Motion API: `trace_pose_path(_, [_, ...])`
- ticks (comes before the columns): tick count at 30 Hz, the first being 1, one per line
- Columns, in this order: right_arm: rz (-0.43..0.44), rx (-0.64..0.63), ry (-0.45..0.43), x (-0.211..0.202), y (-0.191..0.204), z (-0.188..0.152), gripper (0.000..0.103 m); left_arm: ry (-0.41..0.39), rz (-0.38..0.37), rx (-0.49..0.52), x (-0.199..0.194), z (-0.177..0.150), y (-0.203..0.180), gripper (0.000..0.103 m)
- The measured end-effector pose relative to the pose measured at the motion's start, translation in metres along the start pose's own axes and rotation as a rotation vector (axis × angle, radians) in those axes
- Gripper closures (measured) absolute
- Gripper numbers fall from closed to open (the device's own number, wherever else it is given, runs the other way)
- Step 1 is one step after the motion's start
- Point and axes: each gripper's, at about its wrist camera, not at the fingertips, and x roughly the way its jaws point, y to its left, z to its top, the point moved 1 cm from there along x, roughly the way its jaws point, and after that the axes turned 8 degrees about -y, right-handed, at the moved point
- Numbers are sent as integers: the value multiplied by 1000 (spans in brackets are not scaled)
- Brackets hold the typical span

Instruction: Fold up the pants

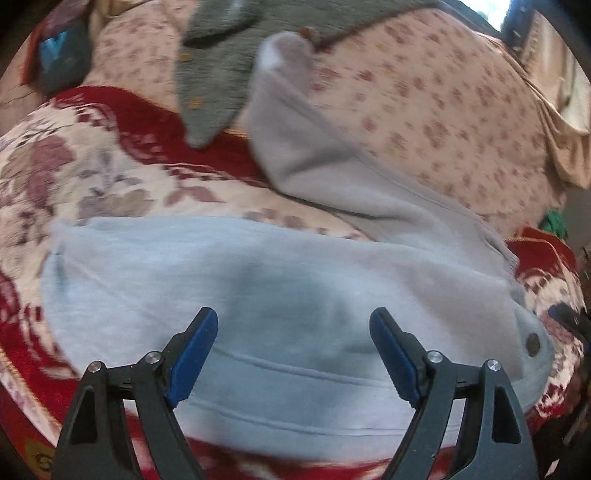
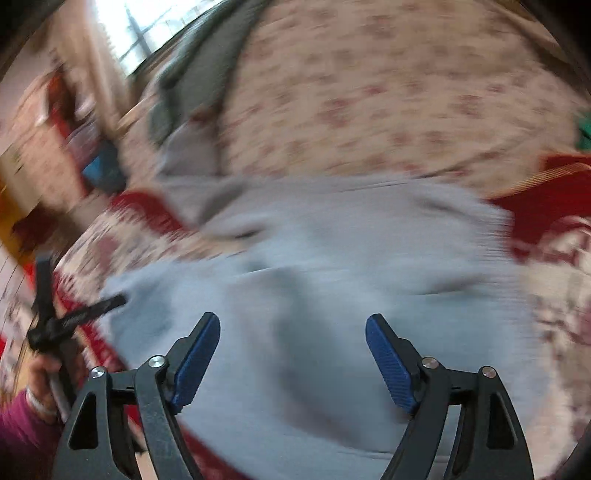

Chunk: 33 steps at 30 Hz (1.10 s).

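Note:
Light grey-blue pants (image 1: 288, 295) lie folded on a red and cream patterned blanket (image 1: 92, 173), with one leg running up toward the far side. A round button (image 1: 532, 339) shows at the waist on the right. My left gripper (image 1: 293, 325) is open and empty just above the pants. In the right wrist view the pants (image 2: 332, 277) fill the middle, blurred by motion. My right gripper (image 2: 293, 328) is open and empty above them. The other gripper (image 2: 62, 325) shows at the left edge, held by a hand in a pink sleeve.
A floral pink quilt (image 1: 424, 103) lies behind the pants with a grey knitted garment (image 1: 218, 74) on it. A blue item (image 1: 55, 51) sits at the far left. A window (image 2: 147, 26) and furniture show at the upper left.

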Motion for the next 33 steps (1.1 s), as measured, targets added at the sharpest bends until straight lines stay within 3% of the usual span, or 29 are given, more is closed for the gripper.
trace_pose_path(4, [-181,70,67,1,-85,9,14,16,-51,31,9,-2,-35,19])
trace_pose_path(8, [-233,100,107,14,-135,8,14,49,-70,56,18,-5,-55,19])
trace_pose_path(15, [-95,105,170,74,-156,14,15,69,-33,68,24,-7,-60,19])
trace_pose_path(16, [-84,78,182,82,-150,13,33,73,-24,64,25,-6,-58,19])
trace_pose_path(17, [-120,26,196,86,-142,10,42,78,-17,55,27,-6,-55,19])
trace_pose_path(21, [-186,-55,154,75,-132,10,60,95,-16,-3,32,-6,-44,19])
trace_pose_path(22, [-220,-64,132,65,-133,16,79,98,-15,-13,32,-6,-43,19])
trace_pose_path(25, [-247,-96,106,45,-137,27,85,97,-21,-30,32,-5,-39,19])
trace_pose_path(28, [-330,-170,122,37,-135,31,87,80,-24,-26,26,-5,-37,19])
trace_pose_path(29, [-371,-180,110,31,-139,30,93,72,-26,-21,23,-6,-36,19])
trace_pose_path(30, [-477,-198,102,25,-148,29,103,67,-24,-14,22,-7,-35,19])
trace_pose_path(31, [-522,-192,101,22,-157,27,103,66,-21,-9,22,-7,-33,19])
trace_pose_path(33, [-403,-36,101,12,-179,22,103,69,-16,-2,23,-6,-29,19])
